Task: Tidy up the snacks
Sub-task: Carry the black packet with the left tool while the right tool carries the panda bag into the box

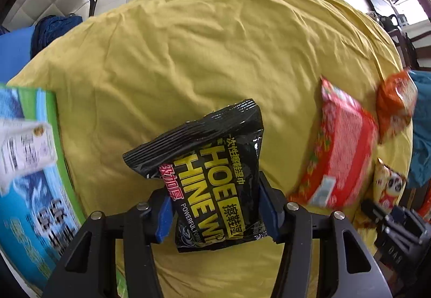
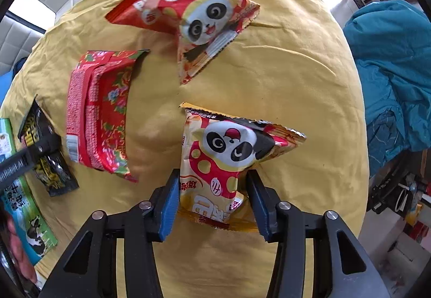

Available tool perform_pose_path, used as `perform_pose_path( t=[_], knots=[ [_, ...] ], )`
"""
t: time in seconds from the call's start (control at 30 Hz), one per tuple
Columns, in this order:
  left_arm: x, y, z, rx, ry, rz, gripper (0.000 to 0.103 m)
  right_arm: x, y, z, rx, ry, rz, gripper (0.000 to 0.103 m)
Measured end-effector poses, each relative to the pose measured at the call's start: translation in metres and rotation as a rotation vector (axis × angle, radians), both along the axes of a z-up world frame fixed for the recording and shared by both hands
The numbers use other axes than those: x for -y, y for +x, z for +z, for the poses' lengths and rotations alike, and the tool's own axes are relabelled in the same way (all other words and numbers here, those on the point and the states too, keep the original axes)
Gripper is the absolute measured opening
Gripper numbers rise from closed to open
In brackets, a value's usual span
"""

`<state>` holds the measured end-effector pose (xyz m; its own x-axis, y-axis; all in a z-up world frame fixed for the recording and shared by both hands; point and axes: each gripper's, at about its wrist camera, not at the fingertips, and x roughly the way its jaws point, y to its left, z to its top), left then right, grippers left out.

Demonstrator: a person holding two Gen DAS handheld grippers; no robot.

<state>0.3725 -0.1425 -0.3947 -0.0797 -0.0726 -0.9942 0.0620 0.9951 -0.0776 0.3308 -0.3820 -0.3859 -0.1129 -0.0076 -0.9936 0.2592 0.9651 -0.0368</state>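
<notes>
Between the blue pads of the left gripper (image 1: 215, 207), in the left wrist view, sits a black packet (image 1: 212, 176) with yellow lettering. Its lower half lies in the gap with a pad at each side edge, and its crimped top points away over the yellow cloth (image 1: 202, 50) — the jaws look closed on it, the pack bulging slightly between them. To the left, at the cloth's edge, lies a blue and green box (image 1: 29, 203) with a white carton (image 1: 24, 147) above it, both blurred. To the right lies a red floral bag (image 1: 342, 152), past it an orange bag (image 1: 393, 106), and below that a yellow panda bag (image 1: 388, 184) beside the dark frame of the right gripper (image 1: 398, 225).

Seen from the right wrist, the yellow panda bag (image 2: 218, 163) stands between the pads of the right gripper (image 2: 214, 199). Its bottom is in the gap and its serrated top fans out ahead. The left pad touches the bag; the right pad meets only its narrow waist — I cannot tell whether the grip is firm. Further off on the yellow cloth (image 2: 282, 77) lies a red panda bag (image 2: 194, 9), well apart from the pads. The red floral bag (image 2: 99, 112) lies left of centre. At the far left the left gripper (image 2: 40, 147) reaches across the black packet (image 2: 45, 152), next to the blue and green box (image 2: 27, 217). A teal cloth (image 2: 393, 77) is heaped beyond the right edge.
</notes>
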Motion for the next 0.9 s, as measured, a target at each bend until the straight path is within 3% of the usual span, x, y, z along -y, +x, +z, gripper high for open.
perform_pose_path(
  t=[0.2, 0.43, 0.9],
  knots=[
    [0.004, -0.026, 0.014, 0.034, -0.024, -0.02, 0.049, -0.015, -0.013, 0.012, 0.016, -0.008, 0.028, 0.044],
    [0.006, -0.059, 0.06, 0.124, -0.063, -0.043, 0.049, -0.03, -0.032, 0.04, 0.056, 0.0, 0.038, 0.043],
    [-0.035, -0.103, 0.153, 0.3, -0.121, -0.046, 0.049, -0.103, -0.069, 0.143, 0.226, 0.053, 0.161, 0.043]
  ],
)
